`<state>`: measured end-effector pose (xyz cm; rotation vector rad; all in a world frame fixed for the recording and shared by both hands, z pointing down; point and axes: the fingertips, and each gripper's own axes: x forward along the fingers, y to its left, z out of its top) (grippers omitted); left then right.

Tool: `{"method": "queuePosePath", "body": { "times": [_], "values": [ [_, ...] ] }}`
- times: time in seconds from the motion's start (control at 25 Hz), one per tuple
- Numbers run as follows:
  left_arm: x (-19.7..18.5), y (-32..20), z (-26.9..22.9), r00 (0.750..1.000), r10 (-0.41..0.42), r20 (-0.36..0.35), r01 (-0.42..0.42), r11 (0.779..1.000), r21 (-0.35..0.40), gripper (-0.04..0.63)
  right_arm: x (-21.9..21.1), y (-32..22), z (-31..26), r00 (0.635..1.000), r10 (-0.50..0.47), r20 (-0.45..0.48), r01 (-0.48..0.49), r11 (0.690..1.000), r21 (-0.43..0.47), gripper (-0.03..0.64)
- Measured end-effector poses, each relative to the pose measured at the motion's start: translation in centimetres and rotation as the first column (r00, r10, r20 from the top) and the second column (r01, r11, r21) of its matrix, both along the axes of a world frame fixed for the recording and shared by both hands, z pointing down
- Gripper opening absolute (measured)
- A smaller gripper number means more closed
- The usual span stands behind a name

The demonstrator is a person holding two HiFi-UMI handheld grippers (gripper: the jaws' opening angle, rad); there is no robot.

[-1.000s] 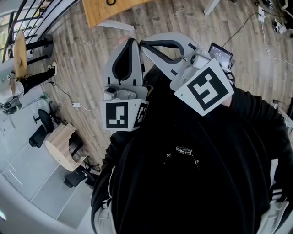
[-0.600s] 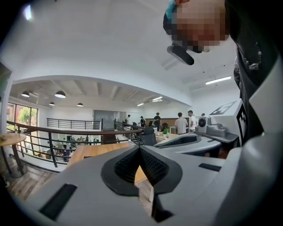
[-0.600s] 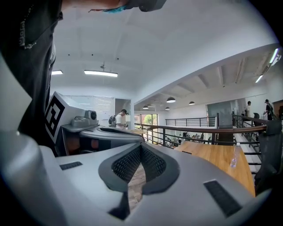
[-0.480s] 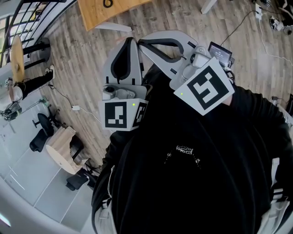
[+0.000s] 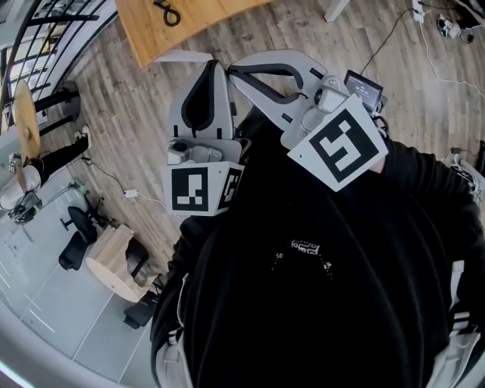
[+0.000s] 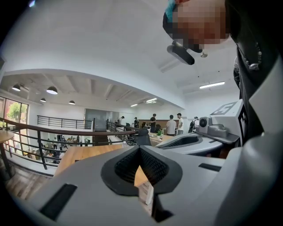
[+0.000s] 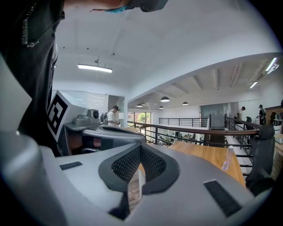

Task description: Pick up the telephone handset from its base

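The left gripper [image 6: 140,152] and right gripper [image 7: 140,148], smooth grey shells lined with ribbed black pads, are seen clenched on nothing above a plank floor [image 5: 136,121], near a wooden table [image 5: 189,23]. The telephone handset is shown in no view.

left hand-held gripper [image 5: 214,72] and right hand-held gripper [image 5: 238,71] side by side, held close to the chest, pointing forward, jaws shut tight, both empty
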<state>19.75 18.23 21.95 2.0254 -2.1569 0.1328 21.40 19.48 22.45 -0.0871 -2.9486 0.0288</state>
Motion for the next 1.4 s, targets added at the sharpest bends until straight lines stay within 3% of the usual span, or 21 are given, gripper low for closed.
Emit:
{"method": "queuePosePath", "body": {
  "times": [0.76,1.4],
  "values": [
    [-11.0,-1.8,-0.6,0.995,0.088,-0.042,-0.086,0.995,0.041,-0.006,-11.1,-1.7,-0.7,0.993,0.115,-0.025,-0.114,0.993,0.025,0.017],
    [-19.6,0.3,0.0,0.994,0.088,-0.062,-0.083,0.993,0.085,-0.006,-19.7,0.3,0.0,0.994,0.106,-0.04,-0.103,0.993,0.061,0.017]
  ]
}}
